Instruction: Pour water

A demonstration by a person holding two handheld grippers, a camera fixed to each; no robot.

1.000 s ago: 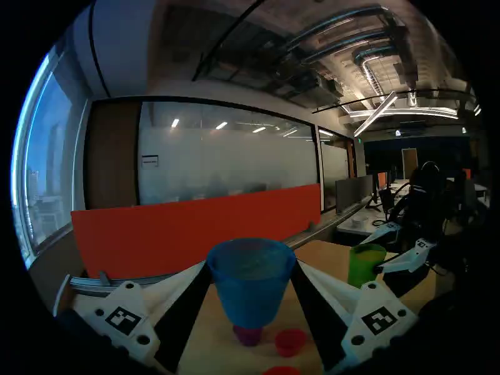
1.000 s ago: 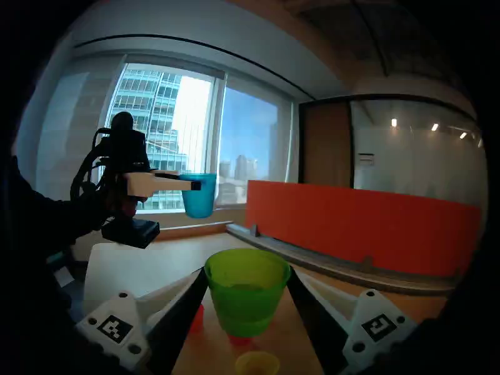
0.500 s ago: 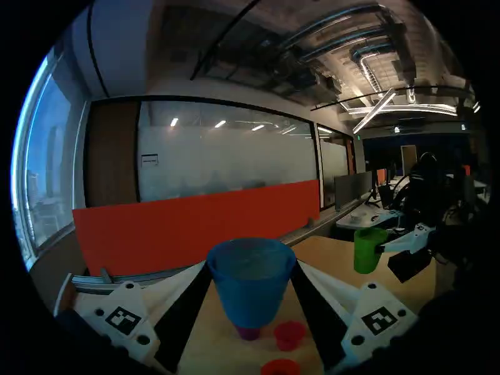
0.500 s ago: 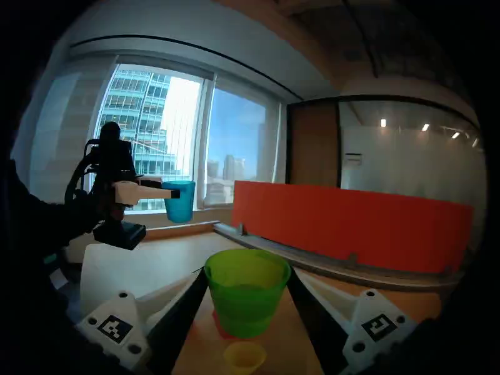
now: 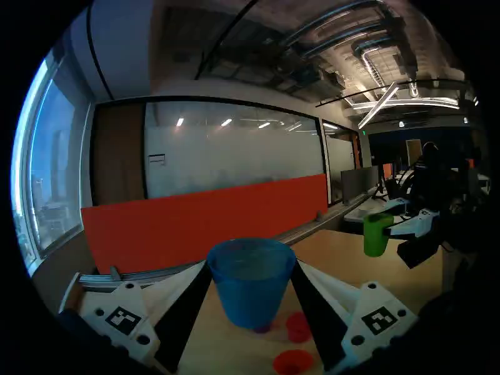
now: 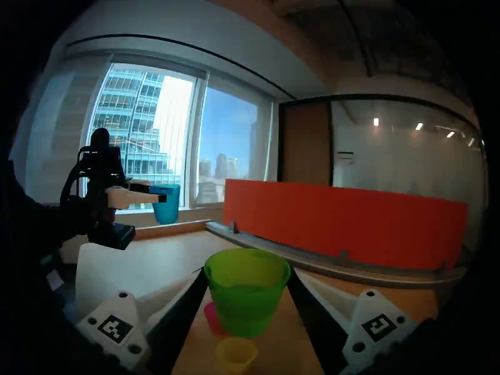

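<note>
Near cup (image 5: pixel 251 287) in left claw (image 5: pixel 251 269), far cup (image 5: pixel 376 234) rightward

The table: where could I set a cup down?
In the right gripper view, bare wood runs along the table beside the orange divider, left of the green cup. Crowded: beneath that cup stand a pink cup and a yellow cup; red cups sit below the blue cup.

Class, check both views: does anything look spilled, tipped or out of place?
Nothing stands out. The blue cup sits upright in the left gripper, the green cup upright in the right gripper, and no spill shows on the wooden table.
</note>
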